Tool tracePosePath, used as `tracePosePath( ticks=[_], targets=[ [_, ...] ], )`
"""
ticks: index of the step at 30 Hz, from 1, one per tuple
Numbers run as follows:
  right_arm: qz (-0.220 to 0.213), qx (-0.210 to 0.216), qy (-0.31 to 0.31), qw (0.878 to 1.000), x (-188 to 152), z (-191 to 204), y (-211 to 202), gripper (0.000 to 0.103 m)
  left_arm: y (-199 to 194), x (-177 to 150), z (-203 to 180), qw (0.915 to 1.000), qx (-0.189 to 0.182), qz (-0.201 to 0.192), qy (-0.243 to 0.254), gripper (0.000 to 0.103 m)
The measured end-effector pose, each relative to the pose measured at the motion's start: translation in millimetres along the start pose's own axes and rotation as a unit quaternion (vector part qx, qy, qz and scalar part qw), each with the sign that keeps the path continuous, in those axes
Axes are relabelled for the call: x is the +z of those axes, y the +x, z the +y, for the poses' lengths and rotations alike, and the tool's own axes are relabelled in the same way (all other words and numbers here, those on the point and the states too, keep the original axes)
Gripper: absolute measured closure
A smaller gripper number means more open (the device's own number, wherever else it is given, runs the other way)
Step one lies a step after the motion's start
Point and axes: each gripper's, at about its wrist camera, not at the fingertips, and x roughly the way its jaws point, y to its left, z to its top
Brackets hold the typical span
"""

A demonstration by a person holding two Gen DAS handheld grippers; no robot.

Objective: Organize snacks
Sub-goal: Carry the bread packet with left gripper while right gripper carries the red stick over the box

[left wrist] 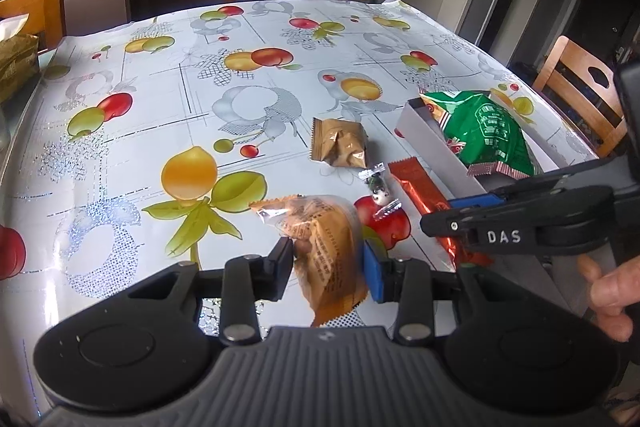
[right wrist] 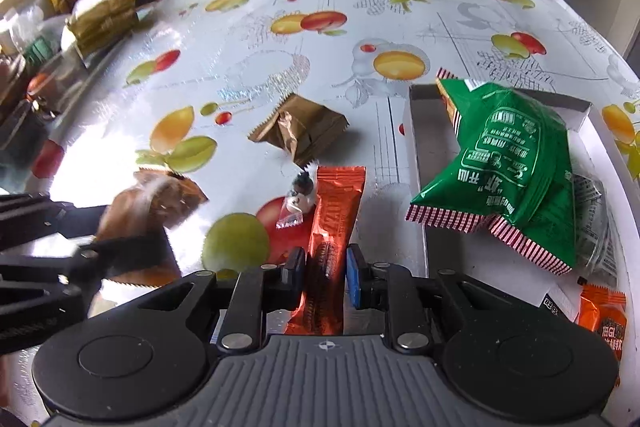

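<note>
Left tongs (left wrist: 327, 269) pinching an orange pastry packet (left wrist: 324, 251), right tongs (right wrist: 326, 273) apparently closing on a red snack stick (right wrist: 334, 223) on the worktop (left wrist: 168, 75), both likely bound for the white box (right wrist: 416, 155).

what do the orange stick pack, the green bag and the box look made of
Orange stick pack: likely metallised foil-plastic film, going by its shiny creased surface and crimped end.
Green bag: glossy printed plastic film, puffed, with a red-striped sealed edge.
Box: probably white cardboard, matte, with thin, straight folded walls.
</note>
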Motion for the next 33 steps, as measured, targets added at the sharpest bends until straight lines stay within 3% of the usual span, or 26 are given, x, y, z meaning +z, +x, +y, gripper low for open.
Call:
tracePosePath(
  ticks=[19,33],
  targets=[
    [-0.051,0.041,0.009,0.998,2.2,-0.5,-46.3,0.080,-15.3,1.1,-20.8,0.9998,0.006,-0.011,0.017,0.067],
    [-0.076,0.048,0.019,0.996,2.9,-11.3,-69.0,0.080,-17.7,8.8,-40.4,0.9991,-0.005,-0.021,0.036,0.067]
  ],
)
